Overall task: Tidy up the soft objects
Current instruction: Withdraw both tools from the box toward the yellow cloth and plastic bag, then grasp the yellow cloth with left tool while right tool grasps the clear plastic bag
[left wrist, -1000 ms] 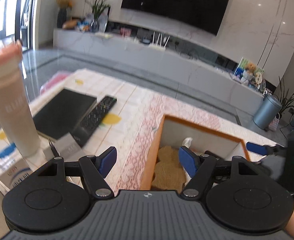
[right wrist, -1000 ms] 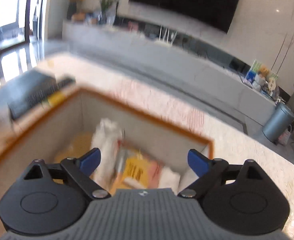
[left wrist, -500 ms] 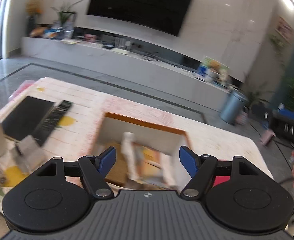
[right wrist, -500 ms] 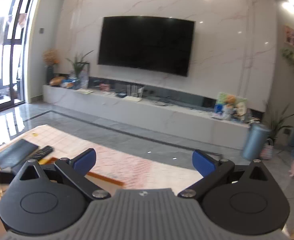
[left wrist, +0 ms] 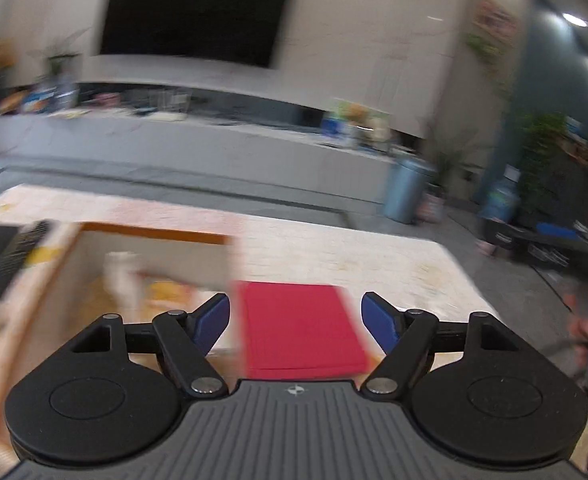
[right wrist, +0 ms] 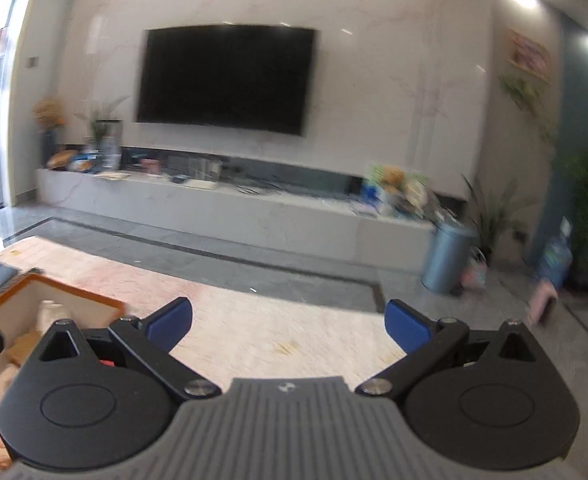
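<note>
Blur spoils my aim: left tongs (left wrist: 295, 322) gape, just opened further, empty above the red cloth (left wrist: 302, 330) at lower centre, beside the box (left wrist: 150, 236). Right tongs (right wrist: 288, 326) wide, empty. I risk snagging tablecloth (left wrist: 334, 248).

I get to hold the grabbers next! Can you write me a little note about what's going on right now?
Left gripper: open, nothing in it, jaws just opened wider, pointing at the red cloth.
Right gripper: open, nothing in it, over bare tabletop.
The box sits left of the red cloth and already has soft things inside.
Left to do: the red cloth is still on the table, outside the box. It probably goes in next.
</note>
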A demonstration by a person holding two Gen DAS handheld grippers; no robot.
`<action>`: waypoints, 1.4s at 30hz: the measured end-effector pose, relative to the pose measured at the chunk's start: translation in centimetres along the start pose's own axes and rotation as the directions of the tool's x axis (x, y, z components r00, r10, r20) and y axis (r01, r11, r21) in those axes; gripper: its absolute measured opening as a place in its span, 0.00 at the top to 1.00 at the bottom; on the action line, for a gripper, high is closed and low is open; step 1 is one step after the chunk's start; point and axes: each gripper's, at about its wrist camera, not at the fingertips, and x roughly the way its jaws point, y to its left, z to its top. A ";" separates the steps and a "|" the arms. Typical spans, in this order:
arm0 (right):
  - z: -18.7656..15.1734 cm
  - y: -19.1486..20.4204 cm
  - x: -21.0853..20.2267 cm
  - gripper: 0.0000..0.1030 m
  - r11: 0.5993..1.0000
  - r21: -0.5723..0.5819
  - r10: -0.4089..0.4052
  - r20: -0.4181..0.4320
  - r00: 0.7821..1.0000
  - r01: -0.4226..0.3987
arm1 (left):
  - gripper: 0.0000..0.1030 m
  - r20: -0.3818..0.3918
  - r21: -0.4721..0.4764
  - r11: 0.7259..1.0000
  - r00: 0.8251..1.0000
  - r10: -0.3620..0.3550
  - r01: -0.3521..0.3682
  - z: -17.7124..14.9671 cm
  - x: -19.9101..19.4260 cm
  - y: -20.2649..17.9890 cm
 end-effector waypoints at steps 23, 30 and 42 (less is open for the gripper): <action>-8.7 -10.6 6.8 0.02 0.962 0.235 -0.082 -0.232 0.969 0.138 | 0.17 -0.033 0.227 0.970 0.994 0.101 -0.091 -10.9 14.7 -13.4; -10.9 -12.8 9.5 0.02 0.927 0.334 -0.071 -0.287 0.955 0.169 | 0.16 -0.042 0.222 0.952 0.974 0.224 -0.210 -12.3 17.1 -14.6; -11.7 -11.1 12.1 0.02 0.936 0.329 -0.017 -0.310 0.950 0.124 | 0.15 -0.027 0.158 0.933 0.943 0.331 -0.323 -12.1 19.5 -14.6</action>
